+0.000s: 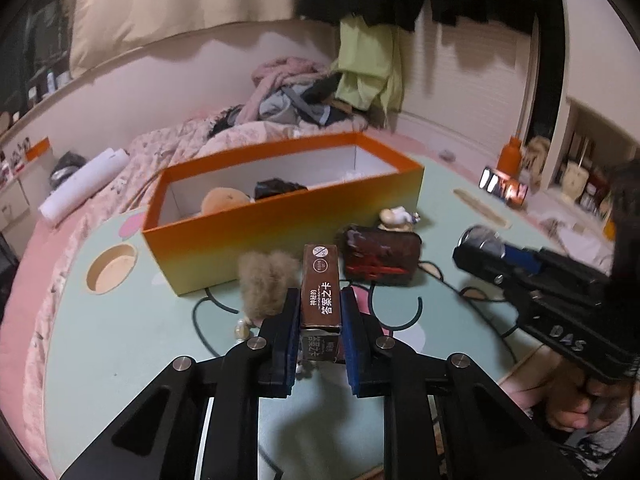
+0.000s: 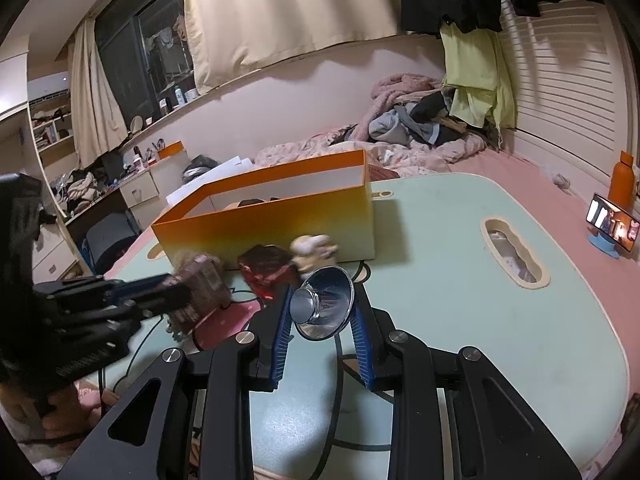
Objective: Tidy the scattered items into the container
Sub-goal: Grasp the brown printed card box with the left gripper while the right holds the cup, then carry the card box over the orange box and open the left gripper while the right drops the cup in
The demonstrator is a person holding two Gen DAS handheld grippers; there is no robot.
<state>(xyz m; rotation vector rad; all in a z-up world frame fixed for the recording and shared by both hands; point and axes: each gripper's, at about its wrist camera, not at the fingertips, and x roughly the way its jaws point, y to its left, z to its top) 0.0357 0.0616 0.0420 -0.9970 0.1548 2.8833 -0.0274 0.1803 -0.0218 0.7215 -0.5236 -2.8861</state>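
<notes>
My left claw (image 1: 320,312) is clamped on a tall brown carton (image 1: 321,288), its blue pads (image 1: 349,320) pressed against both long sides, the carton upright and lifted just off the pale green table (image 1: 120,320). My right claw (image 2: 322,308) grips a shiny silver cup (image 2: 324,306) lying on its side between the pads, mouth turned away from me and its round base towards the camera.

The orange box (image 1: 280,216) stands open on the table just beyond both claws, with a round tan thing (image 1: 222,200) and something black (image 1: 278,188) already inside. In front of its near wall lie a tuft of grey-brown fluff (image 1: 266,280), a dark red pouch (image 1: 382,256) and a small cream figure (image 1: 396,216), close together on the table. From the left claw's camera, the right claw shows off to the side with the cup's rim facing out.

Past the table a pink bed (image 2: 400,148) carries heaped clothes, and a lit phone (image 2: 610,228) stands on a blue stand beside an orange bottle (image 2: 622,180).
</notes>
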